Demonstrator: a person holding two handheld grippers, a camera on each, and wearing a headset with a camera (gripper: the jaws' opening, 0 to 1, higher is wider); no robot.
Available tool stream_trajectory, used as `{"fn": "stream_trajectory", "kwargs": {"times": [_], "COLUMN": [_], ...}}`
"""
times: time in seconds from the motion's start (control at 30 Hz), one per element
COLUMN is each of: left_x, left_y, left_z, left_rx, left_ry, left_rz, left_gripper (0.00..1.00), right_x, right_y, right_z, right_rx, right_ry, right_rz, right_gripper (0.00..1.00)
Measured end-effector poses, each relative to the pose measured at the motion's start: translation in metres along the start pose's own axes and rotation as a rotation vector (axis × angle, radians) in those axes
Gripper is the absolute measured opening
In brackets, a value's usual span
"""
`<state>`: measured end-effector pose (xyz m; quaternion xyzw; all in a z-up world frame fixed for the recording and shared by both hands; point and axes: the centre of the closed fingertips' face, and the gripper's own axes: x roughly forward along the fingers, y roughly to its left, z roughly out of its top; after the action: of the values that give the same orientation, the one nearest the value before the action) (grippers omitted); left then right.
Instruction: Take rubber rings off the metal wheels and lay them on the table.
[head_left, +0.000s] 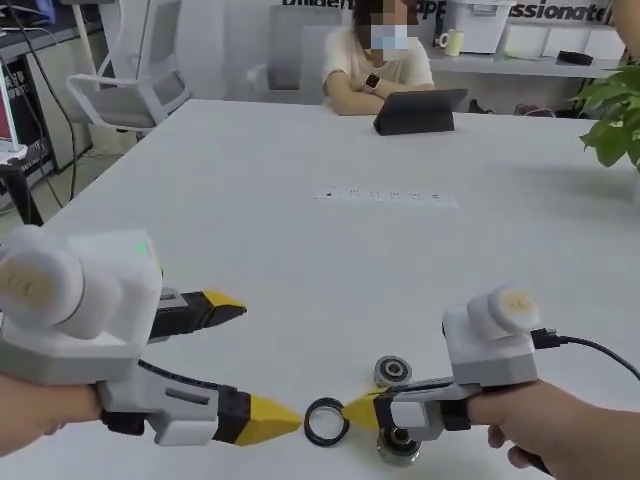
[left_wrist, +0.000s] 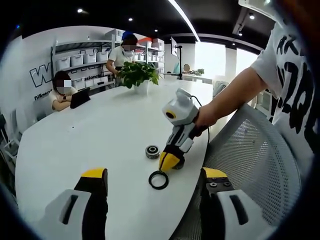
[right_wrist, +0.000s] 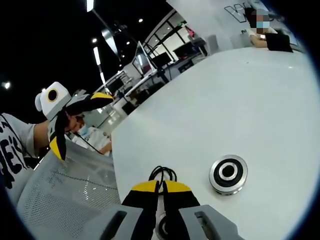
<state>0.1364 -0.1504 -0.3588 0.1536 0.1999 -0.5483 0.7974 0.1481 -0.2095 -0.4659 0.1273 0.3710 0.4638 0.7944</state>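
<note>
Nearby, left gripper (left_wrist: 155, 174) wide, right gripper (right_wrist: 161, 184) pinching round black rubber ring (head_left: 309, 422), shiny metal wheel (right_wrist: 217, 176) beside

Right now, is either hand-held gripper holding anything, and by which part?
The right hand-held gripper seems to pinch the rubber ring by its rim; the left hand-held gripper is open and empty.

Count's in: one black rubber ring (head_left: 326, 421), two metal wheels (head_left: 392, 370), the second wheel (head_left: 398, 449) closer in, and one tablet (head_left: 415, 112).
</note>
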Motion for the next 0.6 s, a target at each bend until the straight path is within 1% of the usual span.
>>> {"fn": "stream_trajectory", "kwargs": {"times": [0.07,0.33,0.5,0.6], "left_x": [0.001,0.002,0.002,0.003], "left_y": [0.000,0.002,0.001,0.000], "left_z": [0.000,0.001,-0.001,0.000], "left_rx": [-0.001,0.002,0.004,0.003], "left_ry": [0.000,0.004,0.010,0.010], "left_rz": [-0.003,-0.003,-0.008,-0.010], "left_gripper": [0.73,0.73,0.73,0.73], "right_x": [0.000,-0.005,-0.012,-0.017], "right_y": [-0.002,-0.007,-0.010,-0.008], "right_z": [0.001,0.007,0.014,0.021], "right_rx": [-0.008,-0.015,-0.016,-0.024], "right_ry": [-0.005,-0.030,-0.057,-0.080], "right_rz": [-0.008,-0.028,-0.043,-0.047], "right_gripper": [0.05,0.10,0.13,0.15]}}
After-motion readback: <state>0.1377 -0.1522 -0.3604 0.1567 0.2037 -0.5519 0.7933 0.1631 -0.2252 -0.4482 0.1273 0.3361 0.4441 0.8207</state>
